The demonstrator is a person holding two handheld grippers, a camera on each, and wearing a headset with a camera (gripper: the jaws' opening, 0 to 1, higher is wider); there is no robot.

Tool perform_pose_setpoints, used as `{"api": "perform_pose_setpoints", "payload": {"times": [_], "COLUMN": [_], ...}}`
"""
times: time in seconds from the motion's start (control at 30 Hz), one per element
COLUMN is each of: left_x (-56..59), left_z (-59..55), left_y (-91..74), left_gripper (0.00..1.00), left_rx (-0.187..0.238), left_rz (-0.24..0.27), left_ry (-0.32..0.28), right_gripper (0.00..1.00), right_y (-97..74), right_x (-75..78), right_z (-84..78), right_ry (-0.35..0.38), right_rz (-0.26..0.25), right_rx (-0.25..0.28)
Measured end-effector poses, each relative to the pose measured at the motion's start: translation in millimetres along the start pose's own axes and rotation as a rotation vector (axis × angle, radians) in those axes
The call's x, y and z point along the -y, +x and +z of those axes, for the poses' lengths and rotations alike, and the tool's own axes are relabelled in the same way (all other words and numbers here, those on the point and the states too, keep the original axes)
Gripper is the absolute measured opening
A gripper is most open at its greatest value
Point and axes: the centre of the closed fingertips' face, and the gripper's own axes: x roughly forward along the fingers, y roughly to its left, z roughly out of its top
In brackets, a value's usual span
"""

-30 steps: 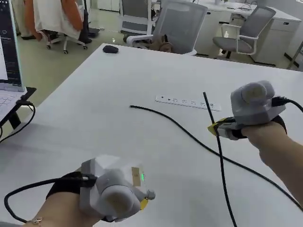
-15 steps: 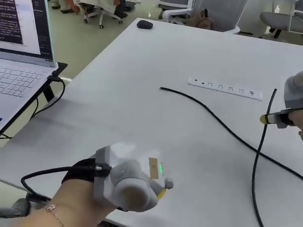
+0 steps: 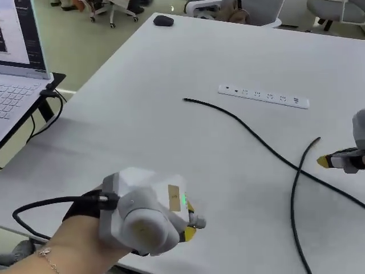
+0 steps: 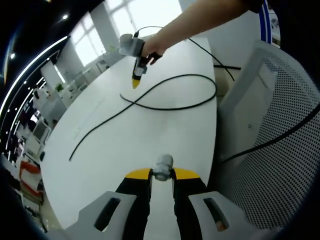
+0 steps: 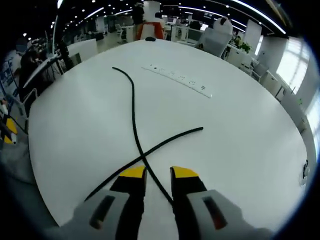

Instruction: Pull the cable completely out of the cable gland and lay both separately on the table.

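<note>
My left gripper (image 3: pixel 191 227) hovers at the table's near edge, shut on a small grey cable gland (image 3: pixel 197 220). The gland (image 4: pixel 163 165) sits pinched between the yellow jaw tips of the left gripper (image 4: pixel 162 176). A long black cable (image 3: pixel 245 127) lies loose on the white table (image 3: pixel 142 103) and crosses itself. Its free end (image 3: pixel 317 138) rests on the table just left of my right gripper (image 3: pixel 324 162). The right gripper (image 5: pixel 157 175) is open above the cable (image 5: pixel 134 110), which runs under the gap between the jaws. From the left gripper, the right gripper (image 4: pixel 135 84) points down at the cable (image 4: pixel 165 107).
A white power strip (image 3: pixel 263 97) lies beyond the cable, and a black mouse (image 3: pixel 163 20) at the far edge. A laptop (image 3: pixel 14 68) stands on a stand left of the table. A mesh office chair (image 4: pixel 265 115) stands close beside the table edge.
The right gripper has let go of the cable. The cable's raised end has dropped and now lies on the table. The left gripper still holds the gland; the head camera has shifted.
</note>
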Motion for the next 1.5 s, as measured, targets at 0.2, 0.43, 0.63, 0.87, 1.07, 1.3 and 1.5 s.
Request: {"api": "perform_pose_setpoints", "payload": {"times": [0.2, 0.43, 0.63, 0.87, 1.07, 1.3, 1.5], "left_x": [-4.6, -7.8, -7.3, -0.6, 1.0, -10.3, -36.7], "left_z": [2.5, -15.3, -35.8, -52.3, -57.9, -57.7, -27.5], "left_y": [12.4, 47.5, 75.9, 92.7, 98.6, 70.2, -4.0], "left_gripper": [0.17, 0.17, 0.17, 0.17, 0.18, 0.46, 0.48], "left_rx": [0.012, -0.007, -0.052, -0.095, -0.1, -0.167, -0.066], "left_rz": [-0.052, -0.159, -0.204, -0.249, -0.255, -0.229, -0.112], "left_ry": [0.003, -0.102, -0.118, -0.077, -0.09, -0.053, -0.088], "right_gripper": [0.18, 0.17, 0.17, 0.17, 0.17, 0.18, 0.19], "right_y": [-50.3, -110.7, -150.4, -178.9, -195.6, -200.3, -189.7], "right_x": [-41.9, -87.2, -112.3, -125.7, -129.7, -134.8, -158.8], "right_z": [-22.9, -37.3, -40.8, -43.6, -60.7, -71.7, -69.2], "right_ry": [-0.053, -0.022, 0.005, 0.05, 0.06, 0.092, 0.074], "right_rz": [0.047, 0.046, 0.015, -0.014, -0.053, -0.054, 0.009], "right_rx": [0.045, 0.135, 0.195, 0.237, 0.226, 0.213, 0.191]}}
